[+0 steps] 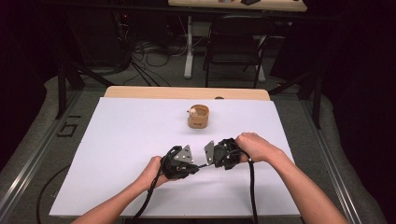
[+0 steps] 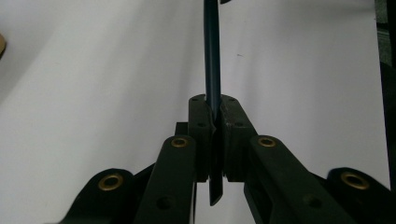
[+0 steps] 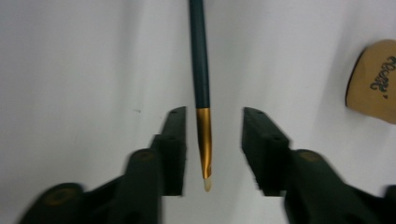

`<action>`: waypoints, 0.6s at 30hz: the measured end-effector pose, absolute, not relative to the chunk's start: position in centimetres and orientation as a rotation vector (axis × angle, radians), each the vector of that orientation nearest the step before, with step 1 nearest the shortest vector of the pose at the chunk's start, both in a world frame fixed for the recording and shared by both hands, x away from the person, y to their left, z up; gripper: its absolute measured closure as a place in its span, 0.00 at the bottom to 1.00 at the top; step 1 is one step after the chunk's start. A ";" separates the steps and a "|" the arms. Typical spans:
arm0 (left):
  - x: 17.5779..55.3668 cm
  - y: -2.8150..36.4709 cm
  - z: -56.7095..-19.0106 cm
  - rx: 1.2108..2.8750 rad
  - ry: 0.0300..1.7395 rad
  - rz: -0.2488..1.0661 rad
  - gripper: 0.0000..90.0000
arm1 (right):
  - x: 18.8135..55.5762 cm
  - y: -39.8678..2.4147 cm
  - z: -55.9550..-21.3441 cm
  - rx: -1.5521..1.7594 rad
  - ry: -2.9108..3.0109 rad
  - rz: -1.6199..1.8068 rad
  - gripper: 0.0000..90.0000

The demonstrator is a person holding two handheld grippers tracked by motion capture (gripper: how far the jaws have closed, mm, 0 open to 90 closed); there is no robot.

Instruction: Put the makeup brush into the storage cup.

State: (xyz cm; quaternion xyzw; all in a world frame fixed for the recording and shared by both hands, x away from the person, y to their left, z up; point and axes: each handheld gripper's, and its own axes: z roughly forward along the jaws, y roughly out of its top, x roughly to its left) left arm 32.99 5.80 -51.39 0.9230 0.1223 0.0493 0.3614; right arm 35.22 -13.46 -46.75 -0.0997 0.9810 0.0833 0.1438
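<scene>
The brush (image 3: pixel 201 70) is a thin dark-teal stick with a gold ferrule (image 3: pixel 204 137) and a small pale tip (image 3: pixel 207 185). I judge it light and stiff along the handle, smooth and a bit slippery, and the bristle end is soft enough to splay if pinched. It spans the gap between my two tongs, held above the white counter (image 1: pixel 126 140).

My left tongs (image 2: pixel 214 140) are clamped on the handle's far end, pads pressed flat to it, with a short stub poking out behind them. That is a fair hold, though a round lacquered handle may roll or swing between flat pads, so I'd keep it level.

My right tongs (image 3: pixel 212 154) stand apart around the ferrule, neither pad touching it, so the left alone carries the brush. If I retake it on this side, I'd close on the teal handle just above the ferrule and never on the tip.

In the high view both tongs sit close together, near the counter's front edge. A small tan cup (image 1: pixel 198 116) stands farther back, well apart from them.
</scene>
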 end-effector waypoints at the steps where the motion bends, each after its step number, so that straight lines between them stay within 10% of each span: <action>1: 32.9 5.8 -51.4 2.372 0.316 0.128 0.95 | 35.2 -13.6 -46.7 -0.259 2.838 0.283 0.49; 10: 32.6 6.7 -52.0 2.319 0.356 0.124 0.95 | 35.0 -15.4 -46.1 0.038 2.797 0.628 0.07; 18: 32.5 7.4 -52.2 2.290 0.386 0.129 0.95 | 34.7 -17.6 -46.6 0.281 2.739 0.867 0.00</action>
